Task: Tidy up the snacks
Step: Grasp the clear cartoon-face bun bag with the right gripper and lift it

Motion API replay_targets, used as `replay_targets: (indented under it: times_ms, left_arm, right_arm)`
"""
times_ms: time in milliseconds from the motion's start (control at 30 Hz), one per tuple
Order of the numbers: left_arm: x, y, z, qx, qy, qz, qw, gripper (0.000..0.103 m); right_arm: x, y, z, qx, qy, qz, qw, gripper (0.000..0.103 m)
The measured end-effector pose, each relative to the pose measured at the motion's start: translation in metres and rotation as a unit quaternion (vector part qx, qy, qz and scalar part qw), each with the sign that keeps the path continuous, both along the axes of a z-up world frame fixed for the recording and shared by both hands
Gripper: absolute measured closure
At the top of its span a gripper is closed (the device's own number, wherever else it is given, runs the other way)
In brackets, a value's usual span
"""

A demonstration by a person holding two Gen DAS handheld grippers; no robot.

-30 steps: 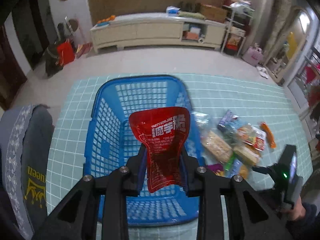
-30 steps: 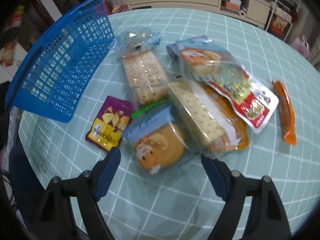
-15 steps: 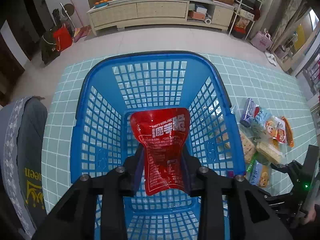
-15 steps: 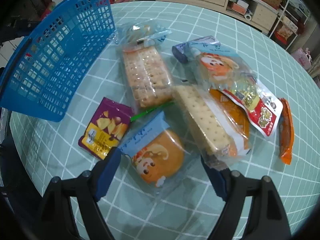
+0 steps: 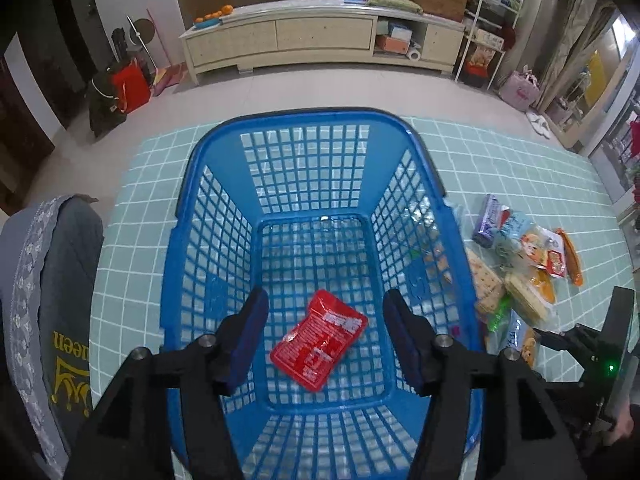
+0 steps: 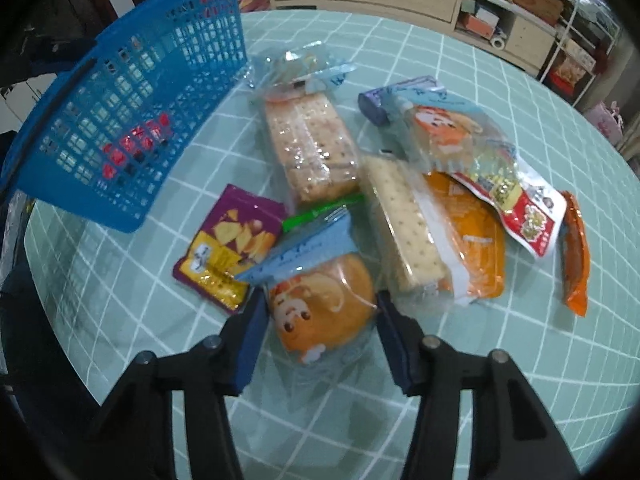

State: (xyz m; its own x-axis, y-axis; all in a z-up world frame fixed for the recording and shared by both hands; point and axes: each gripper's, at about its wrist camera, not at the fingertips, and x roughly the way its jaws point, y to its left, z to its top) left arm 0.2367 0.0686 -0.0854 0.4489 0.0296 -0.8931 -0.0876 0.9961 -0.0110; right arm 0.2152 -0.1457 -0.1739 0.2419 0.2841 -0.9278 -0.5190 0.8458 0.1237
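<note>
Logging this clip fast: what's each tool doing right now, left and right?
Left tool: open, empty, over the red pouch lying in the blue basket.
Right tool: open, straddling the bun packet, not clamped.

Legible text, left wrist view: grey fabric [image 5: 60,300] at the left edge, yellow lettering reading "een", the preceding letters cut off, beside a yellow crown emblem. Red snack packet [image 5: 319,345] on the floor of the blue basket [image 5: 208,248]: white printed characters, too small and blurred to read. Right wrist view: wrappers of the snack pile [image 6: 400,200] on the worktop carry printing and cartoon faces, none of it readable.
</note>
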Motion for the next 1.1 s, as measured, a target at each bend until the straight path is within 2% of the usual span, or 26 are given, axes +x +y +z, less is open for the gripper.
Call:
replay_targets:
  times_ms: [367, 733, 967, 1100]
  left_arm:
    - [-0.044, -0.006, 0.028, -0.002, -0.02, -0.019, 0.9996, 0.046]
    - [-0.075, 0.005, 0.056, -0.009, -0.05, -0.022, 0.9985, 0.043]
    - [-0.075, 0.023, 0.066, -0.022, -0.063, -0.017, 0.9977, 0.042]
    - [-0.067, 0.038, 0.066, -0.019, -0.065, -0.009, 0.9976, 0.042]
  right_arm:
    - [-0.022, -0.005, 0.067, 0.026, -0.047, -0.021, 0.998, 0.045]
    - [-0.021, 0.008, 0.139, 0.07, -0.091, -0.029, 0.993, 0.045]
    - [-0.005, 0.041, 0.164, 0.096, -0.1, -0.01, 0.99, 0.045]
    - [0.005, 0.066, 0.167, 0.095, -0.099, 0.006, 0.99, 0.045]
